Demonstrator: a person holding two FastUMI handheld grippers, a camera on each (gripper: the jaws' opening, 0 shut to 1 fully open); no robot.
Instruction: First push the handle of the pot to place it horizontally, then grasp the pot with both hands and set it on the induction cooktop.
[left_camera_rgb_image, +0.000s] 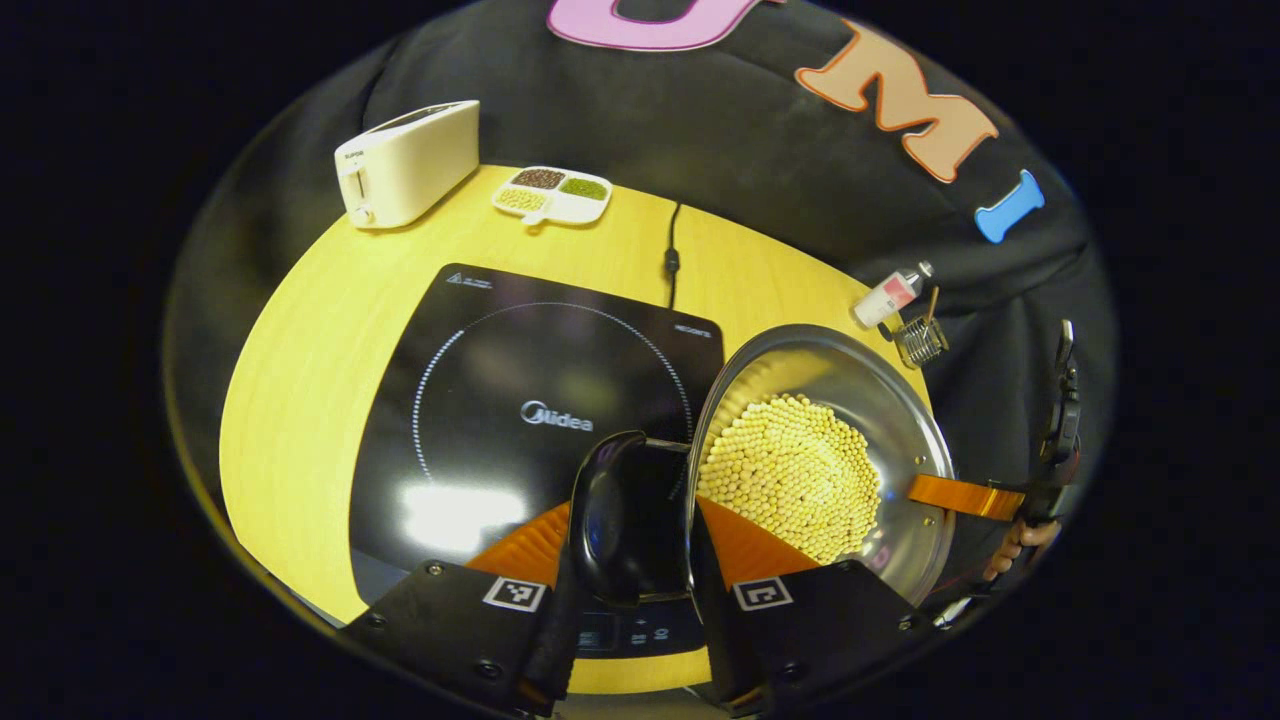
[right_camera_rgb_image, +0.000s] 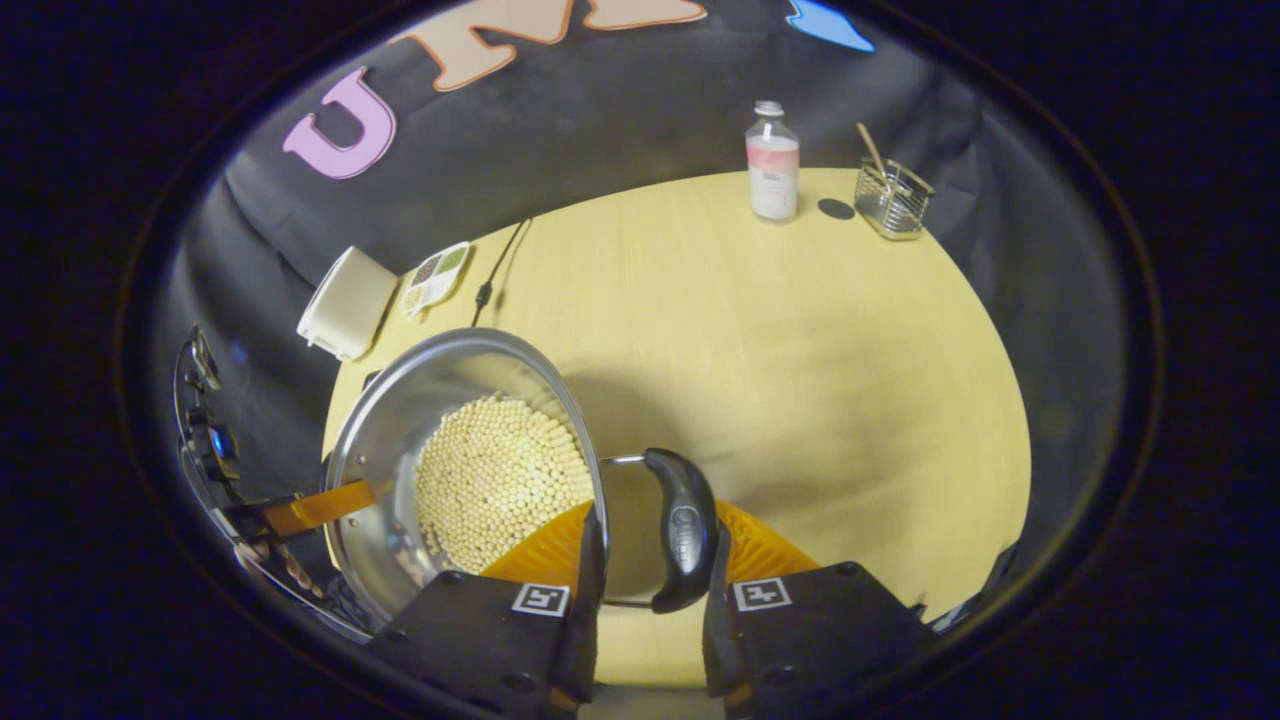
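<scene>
A steel pot (left_camera_rgb_image: 905, 420) holding pale round beans hangs tilted at the right edge of the black induction cooktop (left_camera_rgb_image: 520, 400), its rim overlapping the cooktop's corner. My left gripper (left_camera_rgb_image: 625, 560) is shut on the pot's near black handle (left_camera_rgb_image: 615, 515). In the right gripper view, my right gripper (right_camera_rgb_image: 650, 565) is shut on the opposite black handle (right_camera_rgb_image: 685, 530), with the pot (right_camera_rgb_image: 385, 440) to its left casting a shadow on the table. Across the pot, each view shows the other gripper: the right gripper (left_camera_rgb_image: 1050, 450) and the left gripper (right_camera_rgb_image: 210, 440).
At the table's (left_camera_rgb_image: 300, 360) back stand a white toaster (left_camera_rgb_image: 405, 160) and a divided dish (left_camera_rgb_image: 552, 193) of beans, with the cooktop's cord (left_camera_rgb_image: 672, 255) beside them. A bottle (right_camera_rgb_image: 772, 165) and a wire holder (right_camera_rgb_image: 893, 198) sit at the far right edge.
</scene>
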